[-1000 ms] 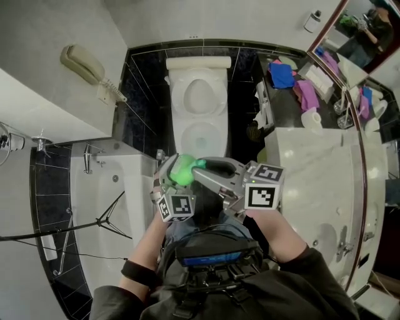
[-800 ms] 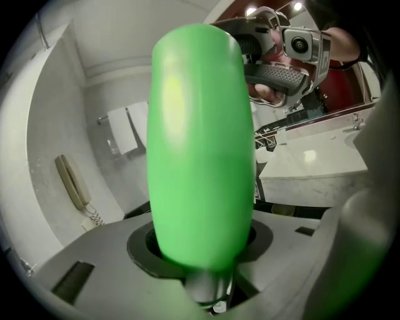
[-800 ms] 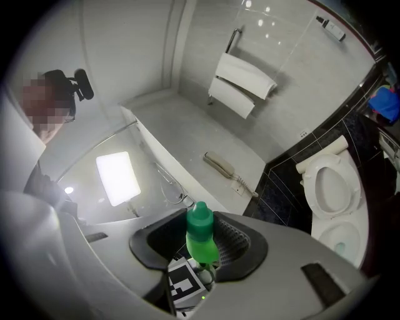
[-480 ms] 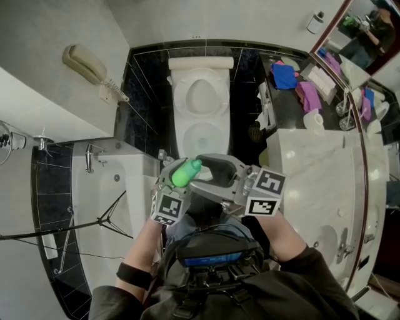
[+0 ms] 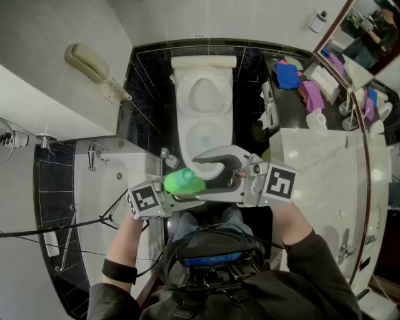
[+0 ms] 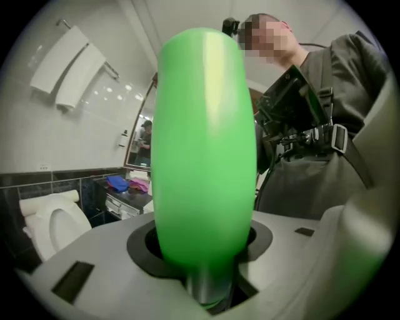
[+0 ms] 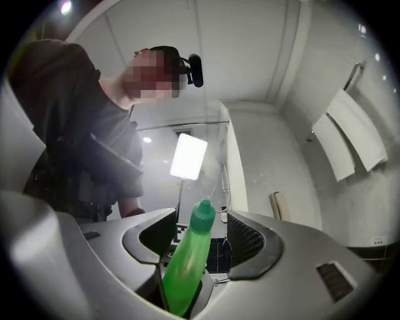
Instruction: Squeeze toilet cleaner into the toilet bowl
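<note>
Toilet: centre, against far wall.
Tub: left of toilet, nearer.
Phone: on left wall, behind tub.
Shelf: right of toilet, cloths on it.
Counter: right, before shelf.
Mirror: right of shelf.
Bottle: before toilet, between tub and counter.

The toilet bowl at upper centre lies open. The bathtub at left and the counter at right hem the gap
</note>
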`<state>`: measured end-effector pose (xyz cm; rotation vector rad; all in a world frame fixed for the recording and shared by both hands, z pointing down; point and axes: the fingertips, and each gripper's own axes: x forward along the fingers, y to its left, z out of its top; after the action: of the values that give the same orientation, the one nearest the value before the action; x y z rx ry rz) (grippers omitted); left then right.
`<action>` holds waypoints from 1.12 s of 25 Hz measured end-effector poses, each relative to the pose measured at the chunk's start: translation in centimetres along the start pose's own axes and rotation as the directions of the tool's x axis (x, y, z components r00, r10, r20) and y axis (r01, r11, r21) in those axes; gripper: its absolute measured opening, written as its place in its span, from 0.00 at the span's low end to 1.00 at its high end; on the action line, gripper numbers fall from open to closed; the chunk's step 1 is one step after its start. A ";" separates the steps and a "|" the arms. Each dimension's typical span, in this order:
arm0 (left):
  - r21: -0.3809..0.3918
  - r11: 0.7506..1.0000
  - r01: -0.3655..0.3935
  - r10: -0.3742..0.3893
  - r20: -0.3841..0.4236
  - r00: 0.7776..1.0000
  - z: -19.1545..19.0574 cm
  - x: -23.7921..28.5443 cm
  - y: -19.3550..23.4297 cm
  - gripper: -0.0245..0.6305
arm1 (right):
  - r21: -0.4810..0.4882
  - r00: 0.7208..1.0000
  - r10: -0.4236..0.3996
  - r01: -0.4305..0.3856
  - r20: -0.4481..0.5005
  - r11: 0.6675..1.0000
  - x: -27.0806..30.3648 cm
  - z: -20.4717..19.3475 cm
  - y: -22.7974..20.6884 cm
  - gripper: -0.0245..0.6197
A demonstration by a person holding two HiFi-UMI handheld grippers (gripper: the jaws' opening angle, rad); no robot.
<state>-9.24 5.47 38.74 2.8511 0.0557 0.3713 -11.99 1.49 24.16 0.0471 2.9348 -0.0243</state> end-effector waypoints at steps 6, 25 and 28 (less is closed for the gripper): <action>0.000 0.994 0.107 -0.107 -0.031 0.994 0.8 0.3 -1.8 0.33 | -0.038 0.998 0.066 -0.066 0.009 0.997 0.8 1.2 0.7 0.43; 0.141 0.970 -0.200 0.214 -0.086 0.973 -1.5 1.3 3.1 0.33 | 0.155 0.999 -0.042 0.042 -0.003 0.987 0.3 -0.3 -0.7 0.29; 0.226 0.902 -0.367 0.395 -0.092 0.914 -2.3 0.9 5.7 0.33 | 0.227 0.996 -0.089 0.093 -0.031 0.969 -0.3 -1.3 -1.3 0.29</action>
<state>-8.96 0.59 42.66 3.0265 -0.4758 0.6755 -12.04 0.19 25.54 -0.0532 2.9371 -0.3776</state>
